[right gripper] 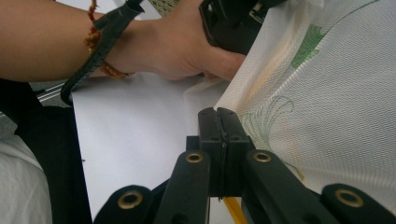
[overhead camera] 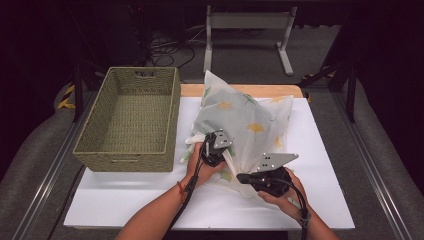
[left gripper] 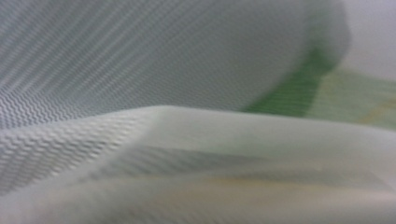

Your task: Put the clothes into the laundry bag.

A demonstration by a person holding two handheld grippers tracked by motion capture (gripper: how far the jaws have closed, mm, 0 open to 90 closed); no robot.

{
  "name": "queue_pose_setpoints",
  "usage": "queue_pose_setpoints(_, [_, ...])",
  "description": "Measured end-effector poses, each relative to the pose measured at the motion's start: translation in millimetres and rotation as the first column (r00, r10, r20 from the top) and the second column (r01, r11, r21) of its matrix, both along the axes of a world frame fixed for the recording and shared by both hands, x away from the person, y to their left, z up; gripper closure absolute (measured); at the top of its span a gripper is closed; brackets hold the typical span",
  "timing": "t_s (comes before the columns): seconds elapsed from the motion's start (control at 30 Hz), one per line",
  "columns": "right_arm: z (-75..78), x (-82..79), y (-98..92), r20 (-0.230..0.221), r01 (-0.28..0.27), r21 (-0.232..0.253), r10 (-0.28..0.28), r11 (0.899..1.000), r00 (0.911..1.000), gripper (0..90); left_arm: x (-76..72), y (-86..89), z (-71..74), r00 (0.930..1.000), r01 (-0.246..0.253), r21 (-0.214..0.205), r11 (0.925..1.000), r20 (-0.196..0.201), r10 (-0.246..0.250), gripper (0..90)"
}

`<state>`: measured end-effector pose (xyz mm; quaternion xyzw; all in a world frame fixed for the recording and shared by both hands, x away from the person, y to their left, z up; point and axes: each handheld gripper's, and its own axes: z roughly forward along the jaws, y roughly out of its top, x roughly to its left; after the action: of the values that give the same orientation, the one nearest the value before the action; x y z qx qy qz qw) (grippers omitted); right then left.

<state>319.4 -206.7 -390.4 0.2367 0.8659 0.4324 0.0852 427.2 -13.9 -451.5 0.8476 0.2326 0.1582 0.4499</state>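
Pillow point(overhead camera: 245, 125) in thin leaf-print mesh cover lies on white table point(overhead camera: 125, 200), right of basket point(overhead camera: 130, 117). Looks light, soft, floppy; cover likely slides. Left gripper point(overhead camera: 218, 150) clamped on cover's near-left edge; right gripper point(right gripper: 218, 122) jaws together, pinching fabric at near corner. Best hold: bunched fabric at corners.

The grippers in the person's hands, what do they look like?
Both the left gripper and the right gripper are black, each topped by a grey three-cornered plate with small holes. A black cable trails from each along a bare forearm. The right gripper's jaws carry brass-coloured rivets. The left wrist wears a reddish-orange cord bracelet.
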Motion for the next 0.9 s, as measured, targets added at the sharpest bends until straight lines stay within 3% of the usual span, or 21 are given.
queue_pose_setpoints(0.07, [-0.6,0.4,-0.2,0.001,0.003,-0.012,-0.003,1.000,1.0000,90.0,3.2,1.3,-2.2,0.9998,-0.018,-0.011,0.9998,-0.005,0.018,87.2])
queue_pose_setpoints(0.17, [-2.7,1.2,0.3,0.004,0.013,-0.032,-0.013,0.999,0.9999,90.0,3.4,4.4,-0.5,0.9994,-0.032,0.005,0.9995,0.011,0.031,86.9])
queue_pose_setpoints(0.37, [-5.3,3.6,-1.6,-0.009,0.021,-0.039,-0.021,0.999,0.9997,90.0,-4.6,12.0,3.2,1.0000,0.003,0.030,0.9996,0.006,-0.003,81.0])
queue_pose_setpoints(0.63, [1.9,1.4,-5.9,0.020,0.039,-0.008,-0.039,0.999,0.9990,90.0,-27.6,31.1,12.9,0.9956,0.089,0.046,0.9949,0.025,-0.090,69.6])
queue_pose_setpoints(0.73, [4.0,0.5,-7.0,0.024,0.040,0.000,-0.040,0.999,0.9989,90.0,-37.0,36.9,17.2,0.9896,0.131,0.077,0.9884,0.050,-0.135,71.8])
queue_pose_setpoints(0.83, [6.8,-1.7,-8.1,0.027,0.037,0.012,-0.037,0.999,0.9989,90.0,-46.5,46.2,19.8,0.9825,0.177,0.098,0.9794,0.042,-0.181,73.4])
queue_pose_setpoints(0.9, [8.1,-2.3,-8.7,0.030,0.036,0.017,-0.037,0.999,0.9989,90.0,-48.6,48.0,19.8,0.9819,0.182,0.098,0.9785,0.037,-0.186,73.6])
